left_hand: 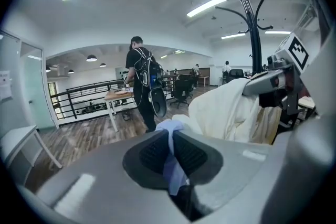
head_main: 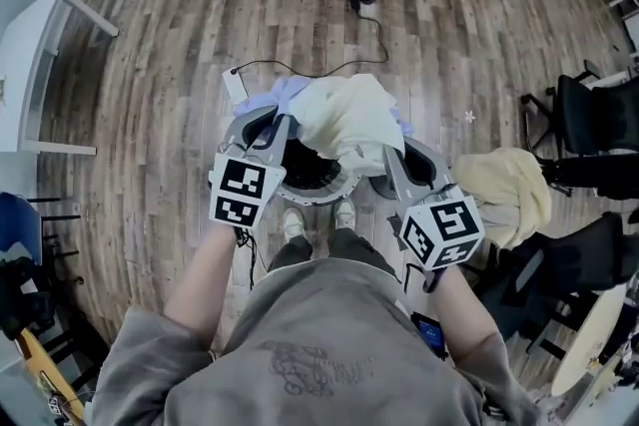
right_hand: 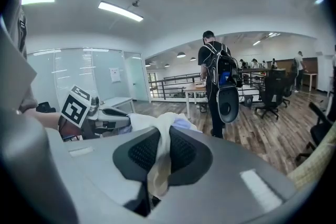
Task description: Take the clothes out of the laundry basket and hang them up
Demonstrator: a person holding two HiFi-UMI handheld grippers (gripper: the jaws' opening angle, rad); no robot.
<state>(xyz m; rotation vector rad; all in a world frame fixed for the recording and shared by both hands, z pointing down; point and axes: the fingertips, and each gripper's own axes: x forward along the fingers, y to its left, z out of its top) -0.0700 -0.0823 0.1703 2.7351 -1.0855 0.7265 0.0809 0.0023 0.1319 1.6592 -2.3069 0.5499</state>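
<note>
Ribbed pads pinch limp cream cloth; lilac folds likewise.

top: baggy grey sweatshirt, faded print on the front, sleeves bunched up
legs: dark trousers, pale shoes
left gripper: grey shell, black ribbed pads, white cube with black square markers, thin black cable
right gripper: pretty much the same build

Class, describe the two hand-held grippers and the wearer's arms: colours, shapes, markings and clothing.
The left gripper and the right gripper both have light grey moulded bodies with black ribbed pads on the jaws. Each carries a white cube printed with black square markers. The person wears a grey sweatshirt with the sleeves pushed up.
</note>
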